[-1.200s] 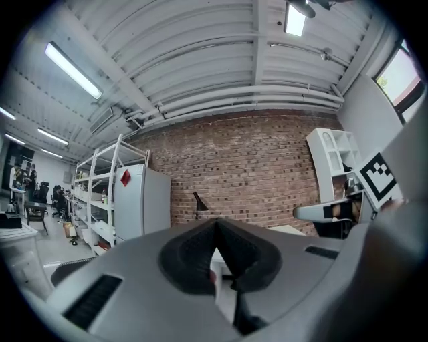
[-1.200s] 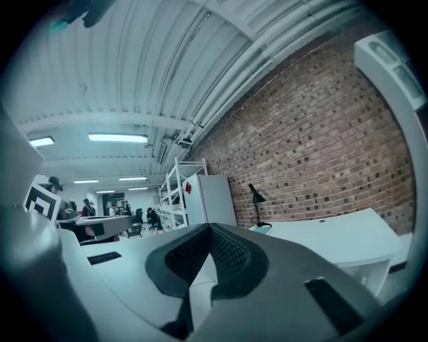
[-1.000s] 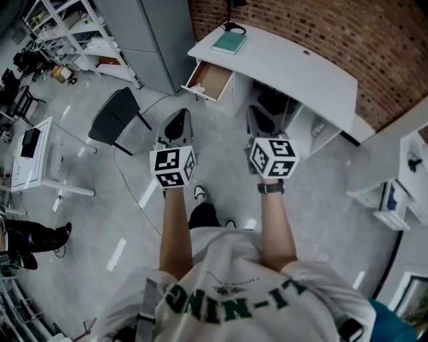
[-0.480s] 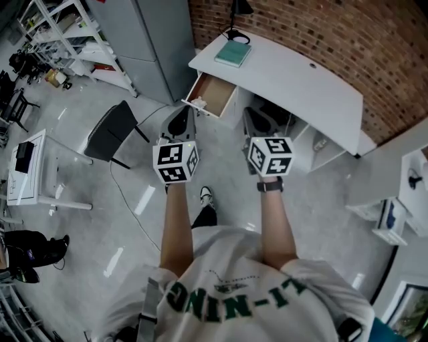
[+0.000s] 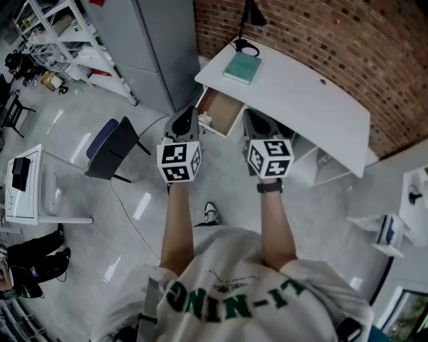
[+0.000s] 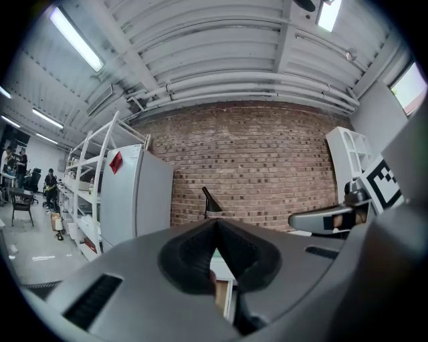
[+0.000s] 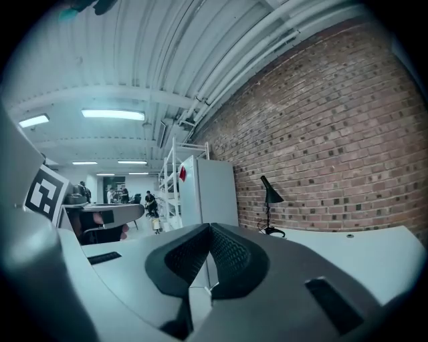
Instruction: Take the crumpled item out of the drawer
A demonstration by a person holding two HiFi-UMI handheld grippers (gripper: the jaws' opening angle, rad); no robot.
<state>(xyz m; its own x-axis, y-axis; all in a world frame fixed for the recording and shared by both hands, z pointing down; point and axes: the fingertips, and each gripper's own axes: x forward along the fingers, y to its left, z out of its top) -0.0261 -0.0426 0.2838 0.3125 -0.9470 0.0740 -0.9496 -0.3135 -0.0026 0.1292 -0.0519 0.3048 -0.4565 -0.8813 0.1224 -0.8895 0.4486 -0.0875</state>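
In the head view a white desk stands against the brick wall, with its wooden drawer pulled open. A small pale crumpled item lies at the drawer's near left corner. My left gripper is held in the air just left of the drawer front, and its tip overlaps the drawer's corner in this view. My right gripper hovers just right of the drawer, in front of the desk. Both pairs of jaws are shut with nothing between them, as the left gripper view and the right gripper view show.
A teal book and a black lamp sit on the desk's left end. A grey cabinet stands left of the desk. A black chair and a floor cable lie to my left.
The person has stepped closer to the desk. The drawer now lies right between and ahead of the two grippers, which stay level and shut.
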